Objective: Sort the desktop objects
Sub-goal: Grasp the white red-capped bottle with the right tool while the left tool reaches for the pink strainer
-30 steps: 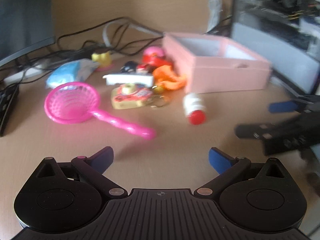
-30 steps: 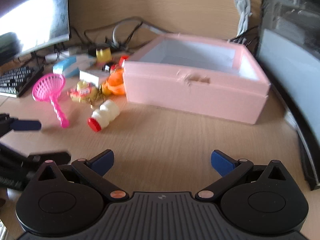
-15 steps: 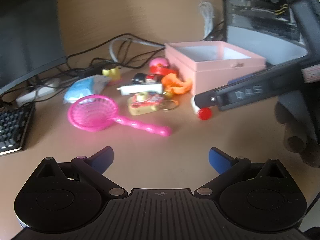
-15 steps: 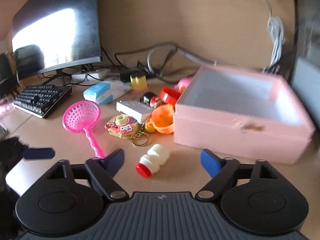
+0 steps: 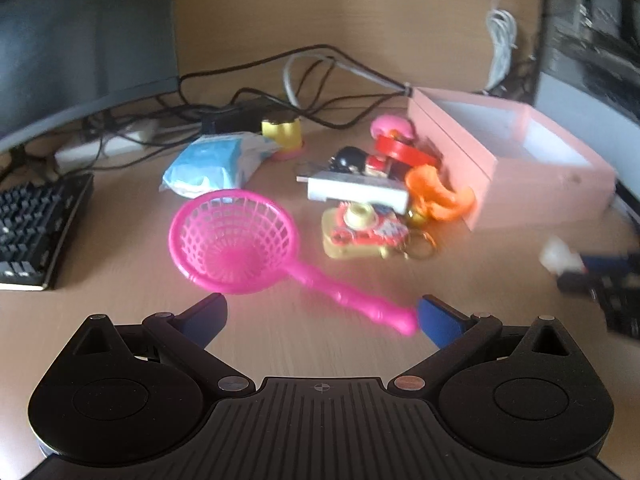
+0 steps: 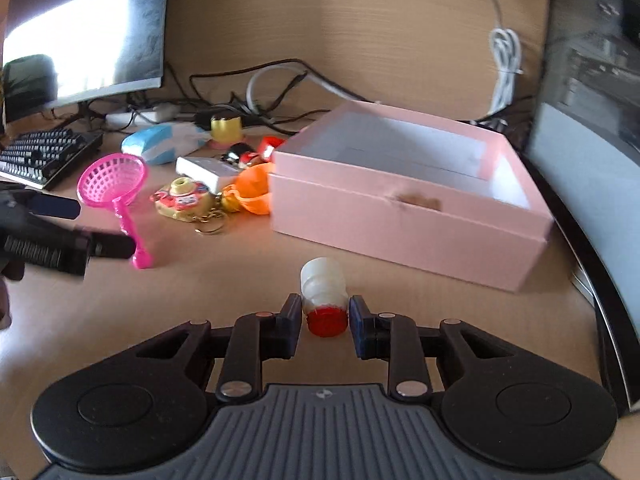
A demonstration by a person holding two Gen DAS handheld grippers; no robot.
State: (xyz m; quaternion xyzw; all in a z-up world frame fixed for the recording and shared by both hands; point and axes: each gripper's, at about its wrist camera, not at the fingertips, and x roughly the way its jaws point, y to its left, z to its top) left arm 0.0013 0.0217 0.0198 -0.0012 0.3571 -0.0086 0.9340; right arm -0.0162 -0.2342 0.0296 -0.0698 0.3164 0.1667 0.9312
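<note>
A small white bottle (image 6: 322,284) with a red cap lies on the wooden desk in front of the open pink box (image 6: 400,216). My right gripper (image 6: 325,316) is closing, with its blue pads against both sides of the bottle's neck just above the cap. In the left wrist view that gripper and the bottle (image 5: 560,256) are a blur at the right edge. My left gripper (image 5: 322,314) stands open and holds nothing. The handle end of the pink toy net (image 5: 232,240) lies just by its right fingertip.
A heap of toys lies left of the box: an orange piece (image 6: 252,188), a yellow toy camera with keyring (image 6: 180,200), a white block (image 6: 208,168), a blue tissue pack (image 6: 160,144). A keyboard (image 6: 44,152), a monitor and cables stand behind. A dark case flanks the right.
The right gripper's jaws went from wide open to closed in on the bottle. The left gripper moved closer to the pink net, and the right gripper left the middle of its view.
</note>
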